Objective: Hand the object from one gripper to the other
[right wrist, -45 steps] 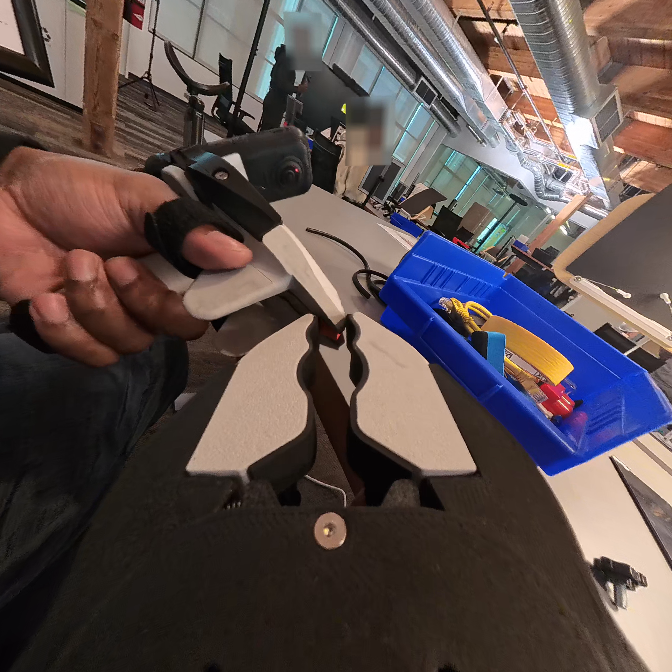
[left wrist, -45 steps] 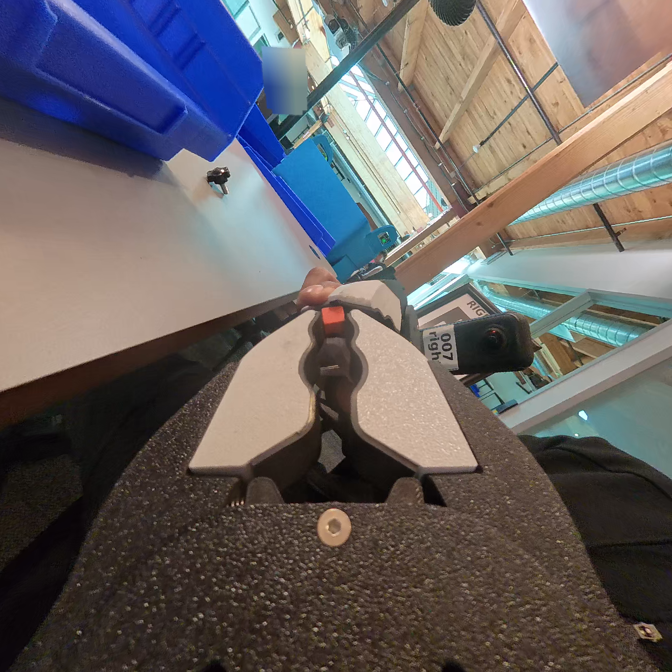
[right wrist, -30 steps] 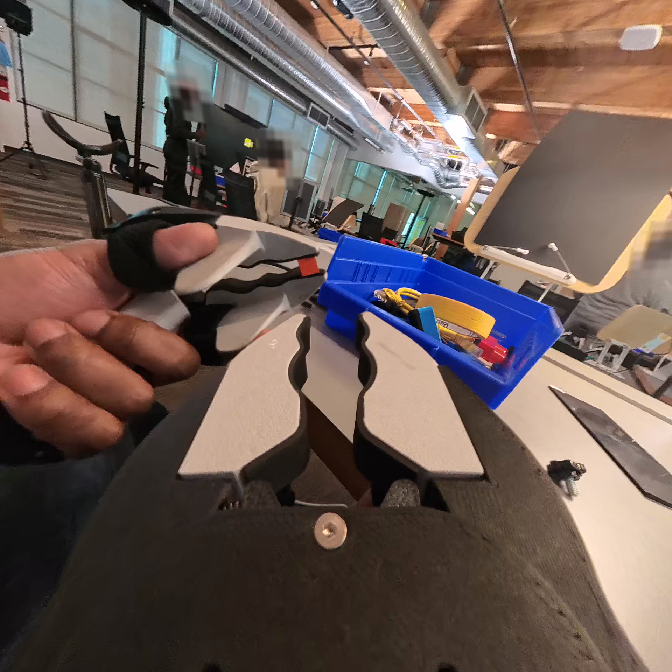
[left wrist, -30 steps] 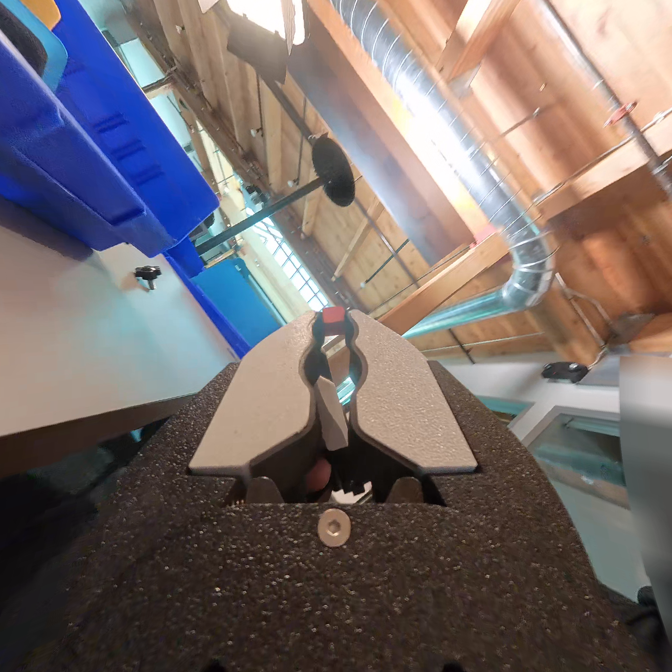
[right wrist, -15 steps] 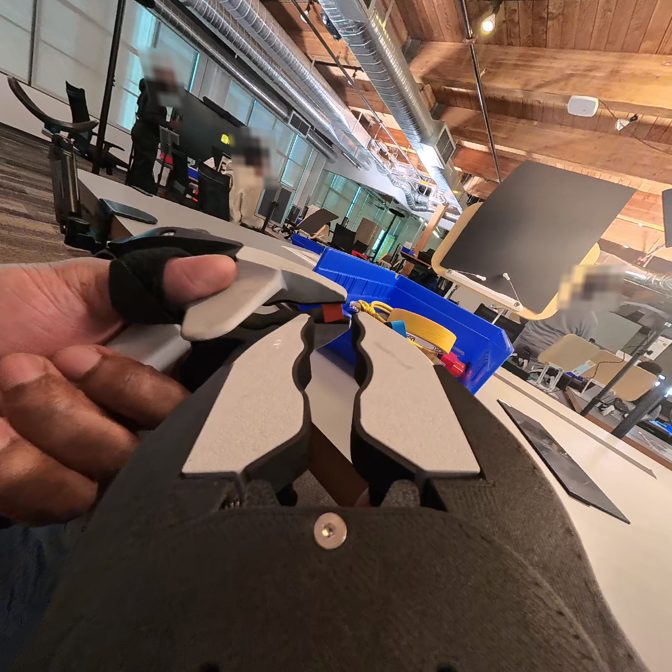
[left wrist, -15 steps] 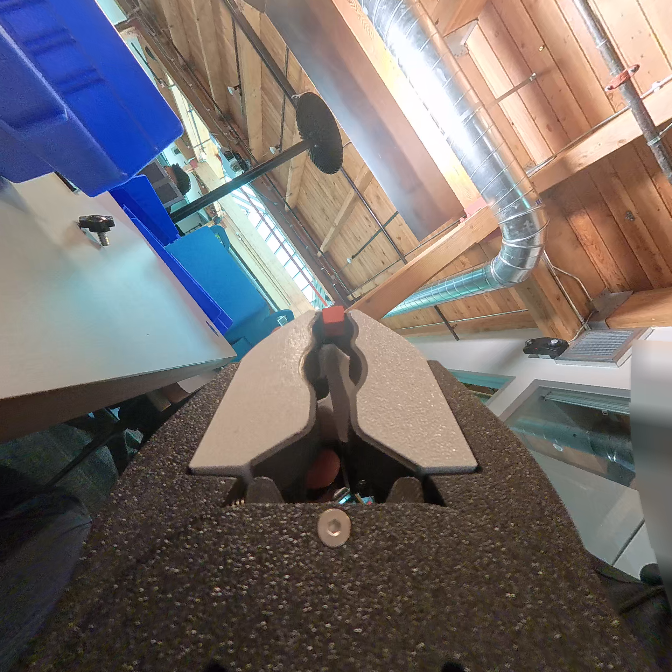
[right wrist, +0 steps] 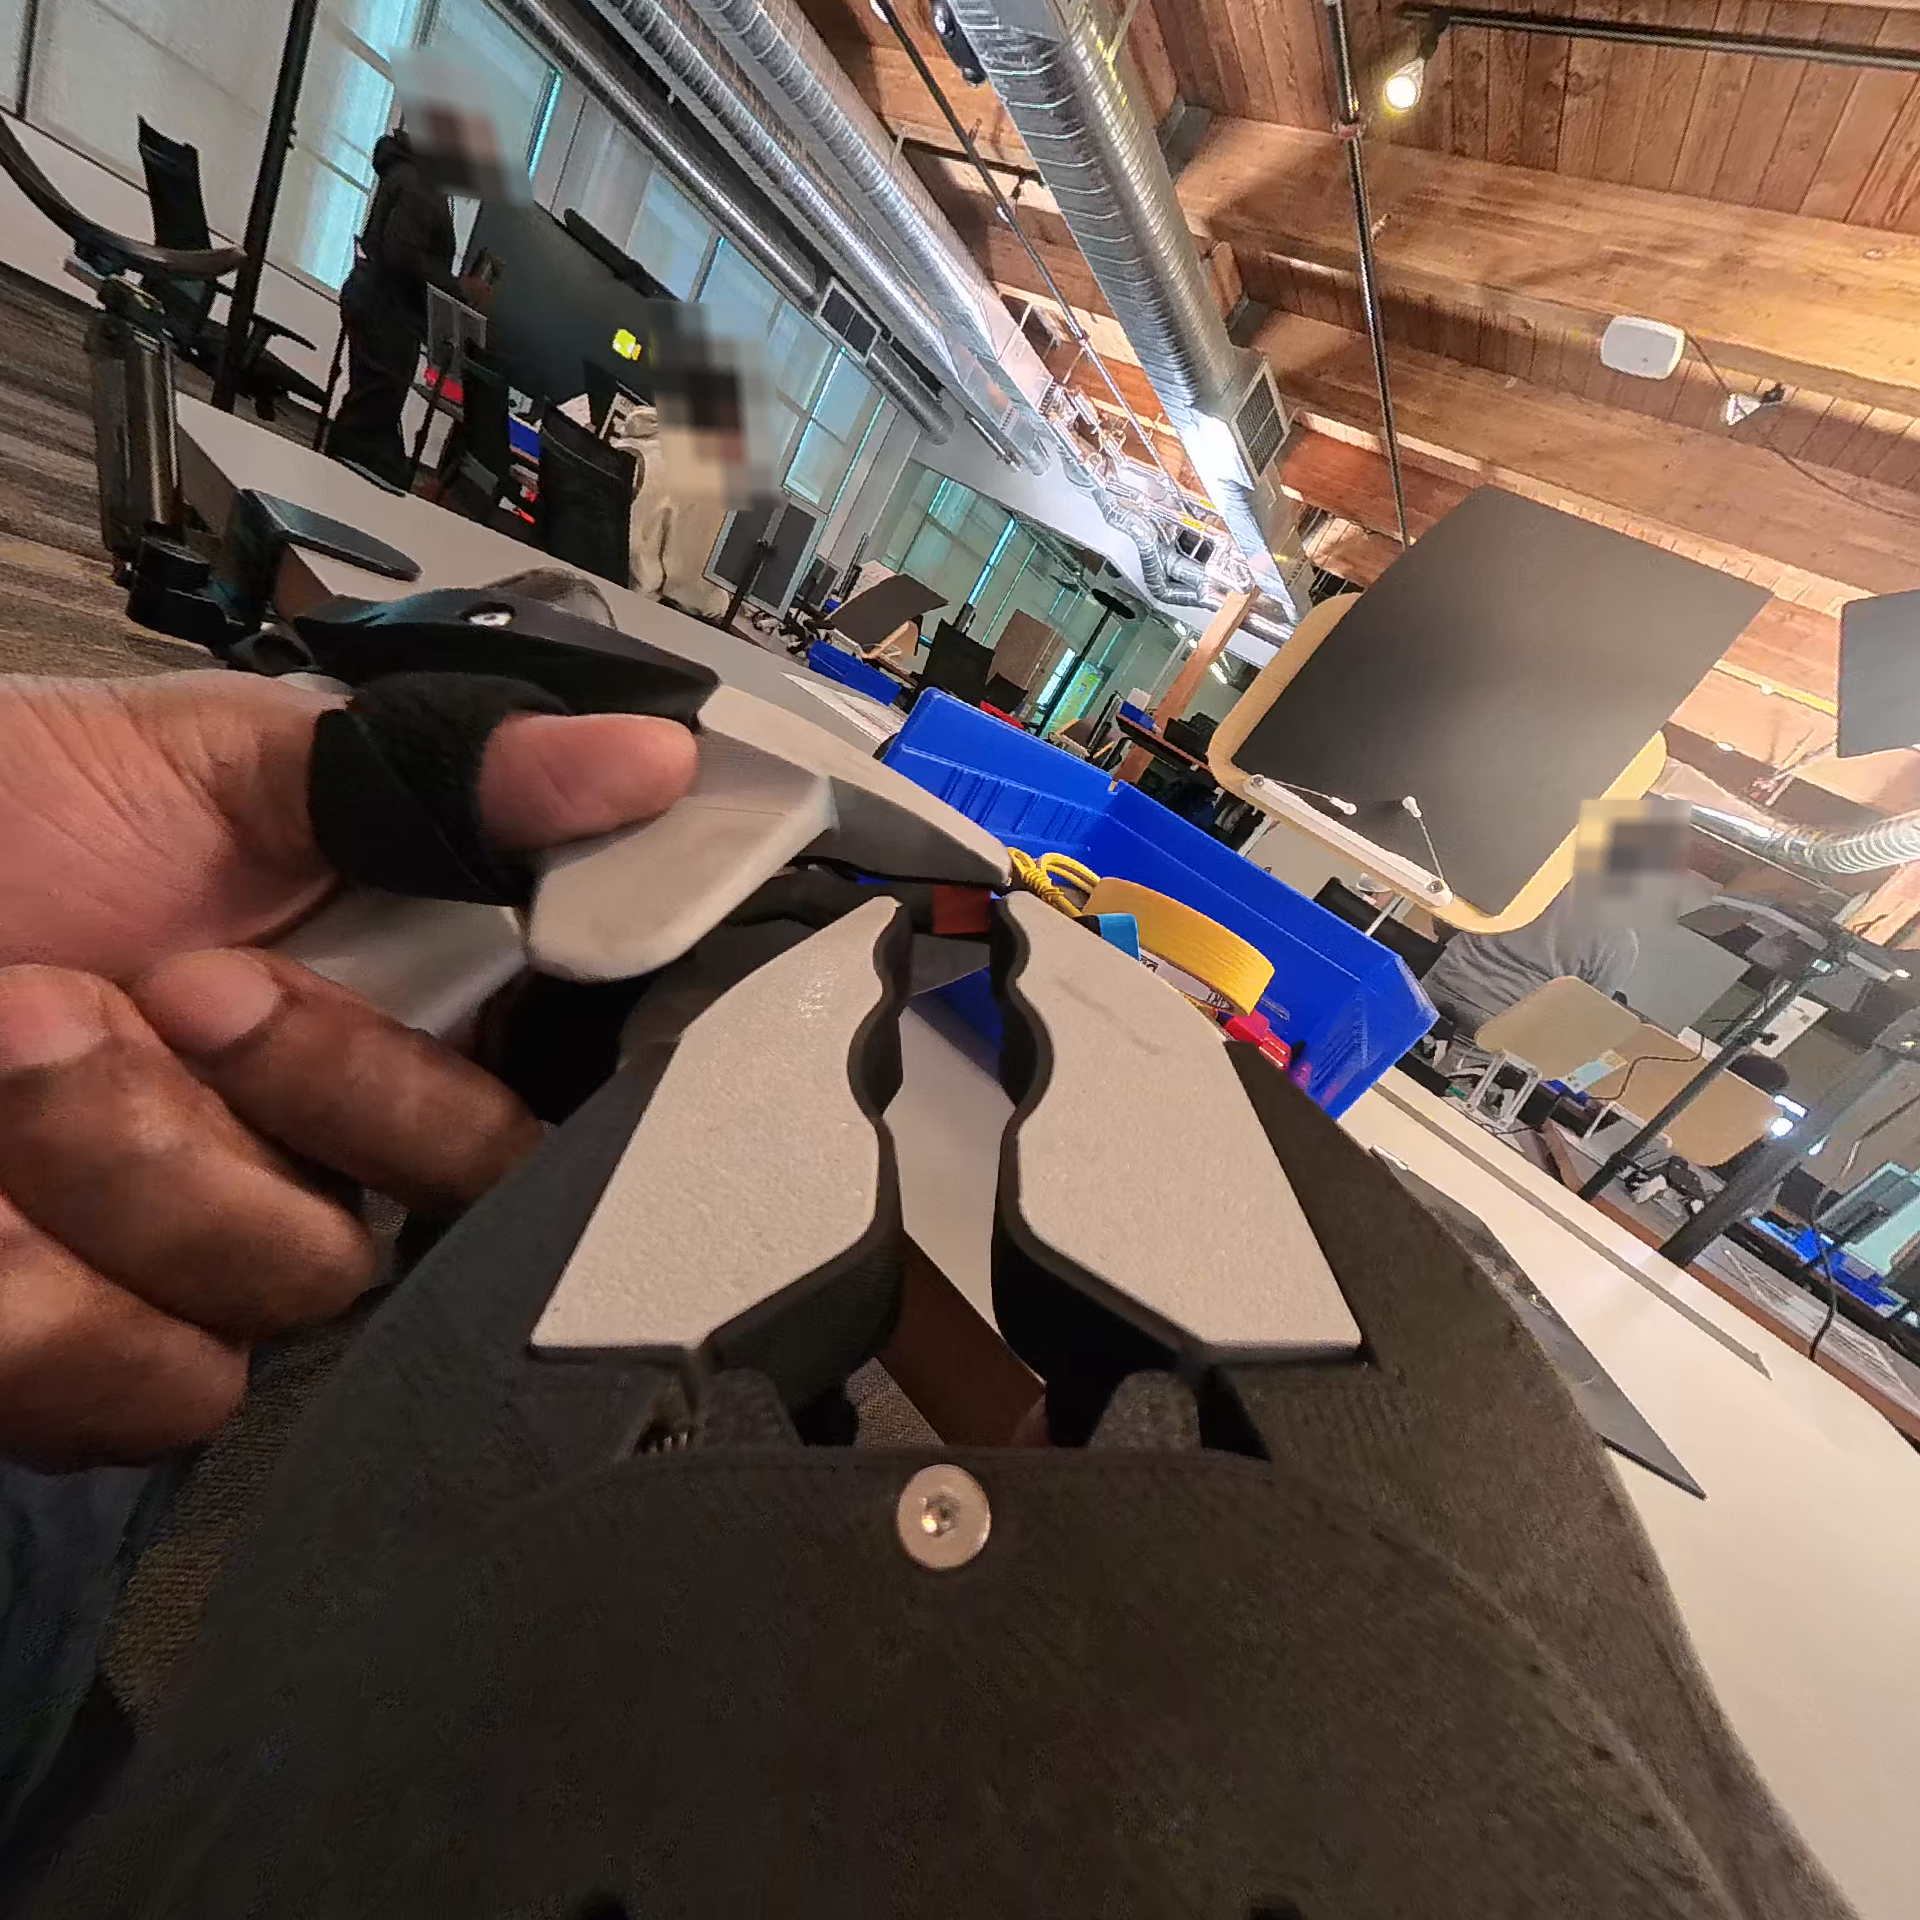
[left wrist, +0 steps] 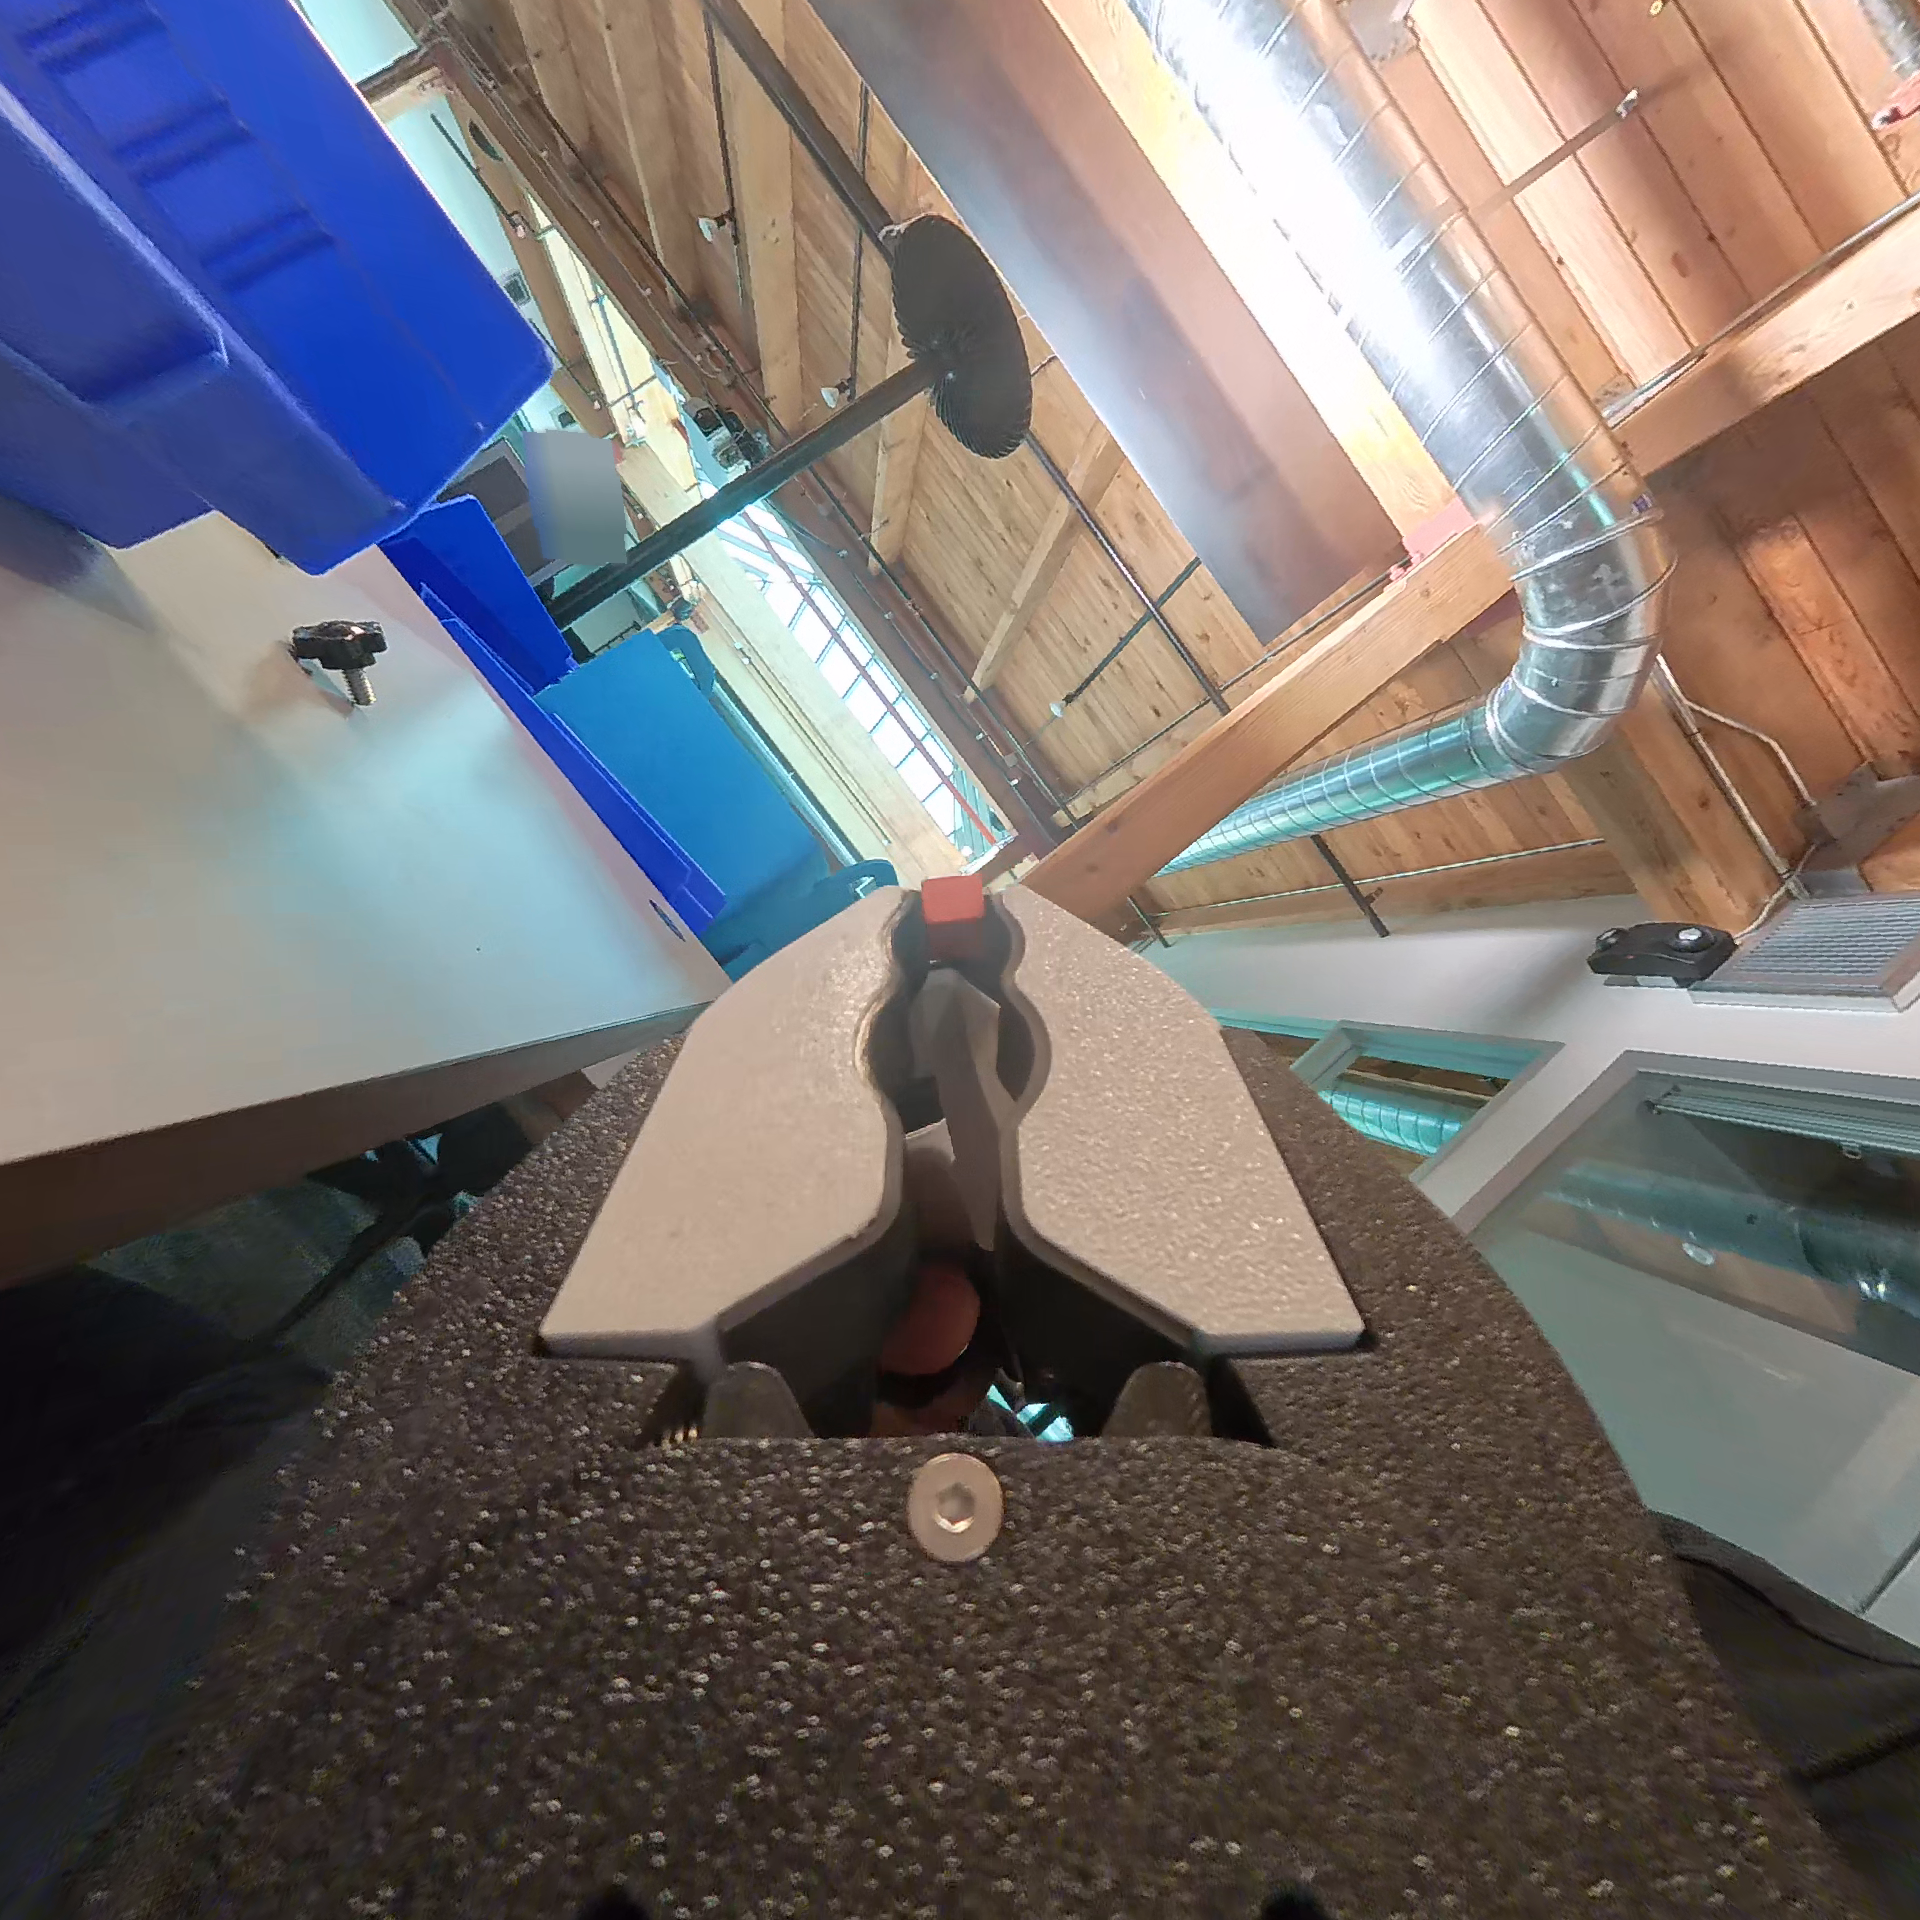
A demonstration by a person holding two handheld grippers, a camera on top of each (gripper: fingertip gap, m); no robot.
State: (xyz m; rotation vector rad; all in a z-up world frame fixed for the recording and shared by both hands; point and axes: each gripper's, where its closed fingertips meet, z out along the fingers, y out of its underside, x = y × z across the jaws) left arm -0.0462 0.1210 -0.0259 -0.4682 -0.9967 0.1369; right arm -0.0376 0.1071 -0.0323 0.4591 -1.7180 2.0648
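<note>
A small red cube (left wrist: pixel 953 899) is pinched at the very tips of my left gripper (left wrist: pixel 953 916), which is shut on it and held in the air off the table's edge, pointing up toward the ceiling. In the right wrist view a hand (right wrist: pixel 187 831) holds that left gripper, and the cube (right wrist: pixel 958 912) sits between the tips of my right gripper (right wrist: pixel 951 925). The right jaws stand on either side of the cube with a narrow gap. One grey right finger (left wrist: pixel 961 1091) shows through the left gripper's gap.
A blue bin (right wrist: pixel 1049 805) holding a yellow tape roll (right wrist: pixel 1184 935) and cables stands on the grey table (right wrist: pixel 1766 1558). The bin (left wrist: pixel 208 312) and a black knob screw (left wrist: pixel 338 649) show in the left wrist view. A black sheet (right wrist: pixel 1558 1382) lies on the table. People sit farther back. Less than 4 cm separates the two grippers' tips.
The right gripper opened and drew back, then moved in again. Its jaws now straddle the cube and have narrowed. The left gripper has kept hold of the cube throughout.
</note>
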